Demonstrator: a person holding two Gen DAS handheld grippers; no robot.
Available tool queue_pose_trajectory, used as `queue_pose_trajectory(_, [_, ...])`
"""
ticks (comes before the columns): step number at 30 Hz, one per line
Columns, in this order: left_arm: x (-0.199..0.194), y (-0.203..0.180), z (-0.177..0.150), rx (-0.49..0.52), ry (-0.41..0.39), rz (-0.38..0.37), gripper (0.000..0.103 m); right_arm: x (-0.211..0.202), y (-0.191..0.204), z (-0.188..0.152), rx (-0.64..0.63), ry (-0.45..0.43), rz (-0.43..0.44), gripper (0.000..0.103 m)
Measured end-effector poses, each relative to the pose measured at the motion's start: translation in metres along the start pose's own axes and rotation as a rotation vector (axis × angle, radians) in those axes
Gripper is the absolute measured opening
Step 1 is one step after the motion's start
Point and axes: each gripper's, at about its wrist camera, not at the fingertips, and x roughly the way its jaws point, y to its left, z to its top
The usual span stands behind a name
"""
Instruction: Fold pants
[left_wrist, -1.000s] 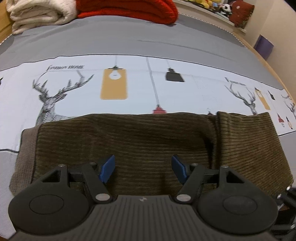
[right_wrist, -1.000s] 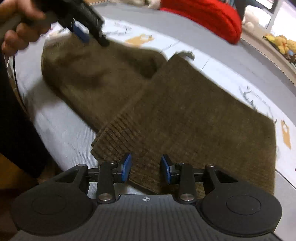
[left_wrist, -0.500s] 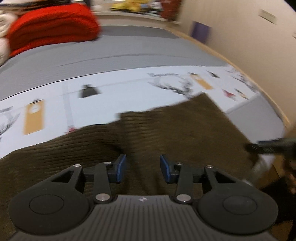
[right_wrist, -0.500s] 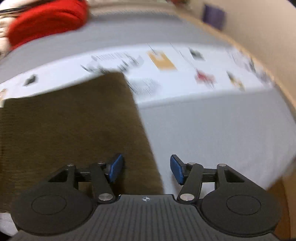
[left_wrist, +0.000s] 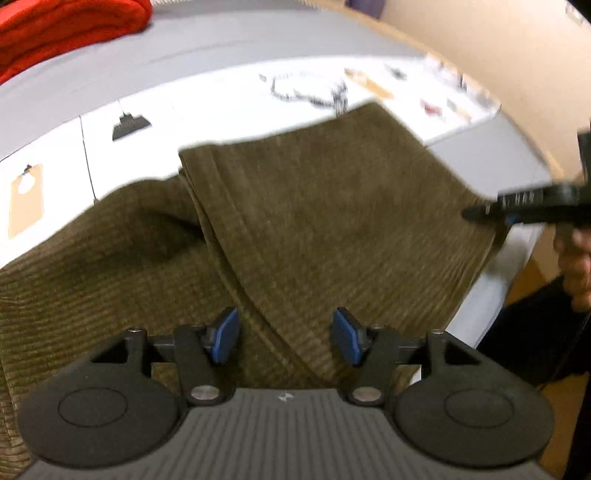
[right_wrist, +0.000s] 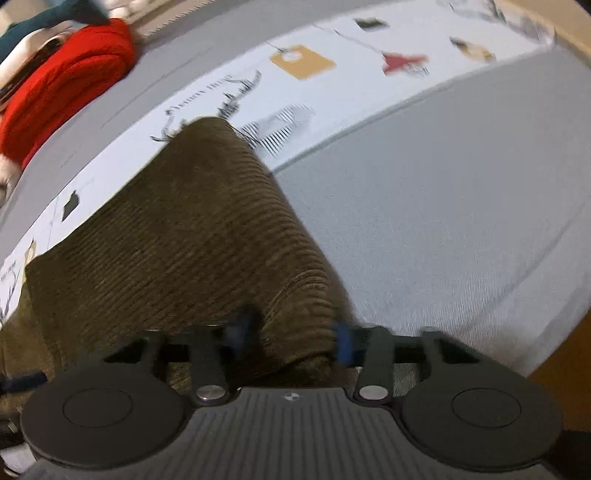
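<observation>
Left wrist view: the left gripper (left_wrist: 284, 334) has its blue-padded fingers (left_wrist: 224, 334) opening wide over the olive-brown ribbed corduroy pants (left_wrist: 332, 206), touching nothing; the right gripper (right_wrist: 293, 338) is closing around the pants' near corner — contact is blurred. Pants lie partly folded on the grey printed bedspread (right_wrist: 443, 206); next, I judge, both edges need gripping for another fold.
</observation>
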Motion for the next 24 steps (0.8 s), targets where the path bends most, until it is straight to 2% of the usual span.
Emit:
queue_pose_trajectory(2, [-0.011,0.003,0.005,-0.039,-0.065,-0.022,0.07,-0.01,0.006,0.0,-0.016,-0.035,0.01,0.029])
queue_pose_trajectory(4, [-0.026,0.007,0.01,-0.086,-0.149,-0.077,0.081,-0.031,0.021,-0.006,-0.095,-0.108,0.023,0.027])
queue_pose_trajectory(8, [-0.053,0.013,0.018,-0.183,-0.281,-0.277,0.087,-0.092,0.093,-0.041,-0.497,-0.34,0.134,0.026])
queue_pose_trajectory(10, [-0.06,0.019,0.021,-0.254,-0.316,-0.393,0.101,-0.112,0.128,-0.072,-0.719,-0.441,0.192,0.026])
queue_pose_trajectory(13, [-0.066,0.027,0.021,-0.321,-0.351,-0.459,0.102,-0.123,0.167,-0.123,-0.985,-0.535,0.253,0.026])
queue_pose_trajectory(15, [-0.063,0.032,0.022,-0.34,-0.344,-0.427,0.101,-0.121,0.183,-0.151,-1.118,-0.542,0.288,0.026])
queue_pose_trajectory(17, [-0.061,0.038,0.019,-0.346,-0.31,-0.326,0.093,-0.117,0.195,-0.174,-1.244,-0.542,0.307,0.026])
queue_pose_trajectory(18, [-0.057,0.038,0.017,-0.345,-0.277,-0.278,0.068,-0.115,0.199,-0.184,-1.29,-0.543,0.322,0.025])
queue_pose_trajectory(19, [-0.051,0.041,0.015,-0.348,-0.239,-0.214,0.029,-0.114,0.202,-0.189,-1.309,-0.54,0.329,0.025])
queue_pose_trajectory(21, [-0.042,0.052,0.01,-0.363,-0.181,-0.15,0.02,-0.109,0.209,-0.191,-1.304,-0.516,0.321,0.026])
queue_pose_trajectory(22, [-0.042,0.058,0.006,-0.37,-0.164,-0.133,0.019,-0.107,0.211,-0.187,-1.286,-0.493,0.327,0.027])
queue_pose_trajectory(24, [-0.049,0.073,0.002,-0.382,-0.163,-0.11,0.019,-0.107,0.215,-0.169,-1.22,-0.414,0.402,0.034])
